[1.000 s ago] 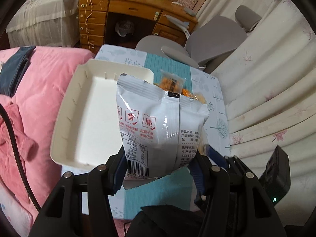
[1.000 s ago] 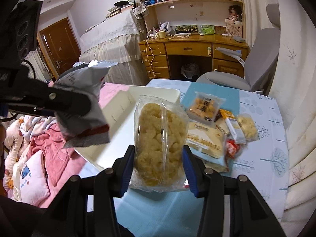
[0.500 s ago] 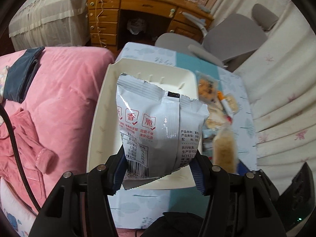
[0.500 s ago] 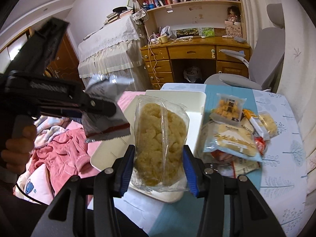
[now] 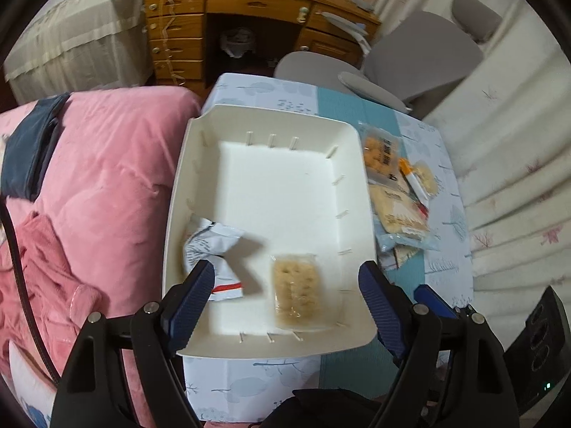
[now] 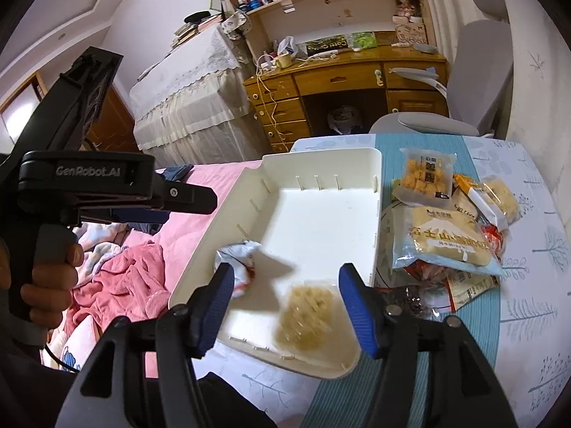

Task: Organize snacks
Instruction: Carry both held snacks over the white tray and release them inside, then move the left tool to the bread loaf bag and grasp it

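Readable text: "GenRobot.AI" in white on the black body of the left gripper [image 6: 157, 210], seen side-on from the right wrist cam; the big pale-blue snack bag [image 6: 446, 246] carries Chinese characters over a mountain graphic, too small to read surely; the orange-cube pack [image 6: 424, 174] has a dark label w/ Chinese chars, illegible. Both grippers empty; left gripper [image 5: 285, 299] w/ blue pads spread wide, nothing between; right gripper [image 6: 285, 306] likewise wide open, holding nothing. White tray [image 5: 185, 178] sits on the blue/white patterned tablecloth [image 5: 249, 367], beside the pink bedding [image 5: 107, 164]; inside it, at the near end, the silver-white packet [image 5: 214, 249] w/ a red stripe lies crumpled in the near-left corner, just above the left pad; the clear pack of beige crackers [image 5: 296, 289] lies flat near-right, between the pads in view, apart from the packet; in the right cam it's blurred [image 6: 307, 317]. Other snacks piled on the cloth just right of the tray.
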The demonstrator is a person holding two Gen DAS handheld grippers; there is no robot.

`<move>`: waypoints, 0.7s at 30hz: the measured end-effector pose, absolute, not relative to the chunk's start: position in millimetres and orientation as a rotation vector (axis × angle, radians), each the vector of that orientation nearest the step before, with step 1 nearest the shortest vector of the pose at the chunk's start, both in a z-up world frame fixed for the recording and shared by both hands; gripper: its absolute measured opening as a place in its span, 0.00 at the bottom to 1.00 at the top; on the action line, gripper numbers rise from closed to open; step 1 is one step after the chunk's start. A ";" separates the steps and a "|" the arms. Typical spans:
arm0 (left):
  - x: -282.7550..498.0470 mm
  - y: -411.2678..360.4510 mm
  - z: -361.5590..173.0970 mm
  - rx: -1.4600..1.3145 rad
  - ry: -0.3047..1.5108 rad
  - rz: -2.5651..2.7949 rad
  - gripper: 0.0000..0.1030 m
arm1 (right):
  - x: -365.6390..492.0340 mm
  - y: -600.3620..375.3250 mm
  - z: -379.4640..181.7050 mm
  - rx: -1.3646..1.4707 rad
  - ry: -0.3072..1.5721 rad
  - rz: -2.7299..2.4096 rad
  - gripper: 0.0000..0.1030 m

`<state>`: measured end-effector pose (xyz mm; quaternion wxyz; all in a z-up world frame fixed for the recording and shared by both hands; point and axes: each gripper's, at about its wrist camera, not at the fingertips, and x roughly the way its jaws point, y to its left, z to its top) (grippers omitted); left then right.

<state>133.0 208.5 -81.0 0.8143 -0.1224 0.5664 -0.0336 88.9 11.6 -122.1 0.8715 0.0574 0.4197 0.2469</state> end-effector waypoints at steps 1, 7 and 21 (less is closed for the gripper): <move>133.9 204.1 -80.3 -0.250 1.207 -0.084 0.79 | 88.5 9.6 -122.8 0.124 0.882 0.509 0.60; 138.5 172.6 -78.4 -0.188 1.190 -0.189 0.80 | 81.2 -8.0 -130.8 0.133 0.925 0.443 0.60; 163.8 71.3 -91.1 0.103 1.231 -0.409 0.80 | 64.5 -72.5 -168.2 0.140 0.999 0.227 0.60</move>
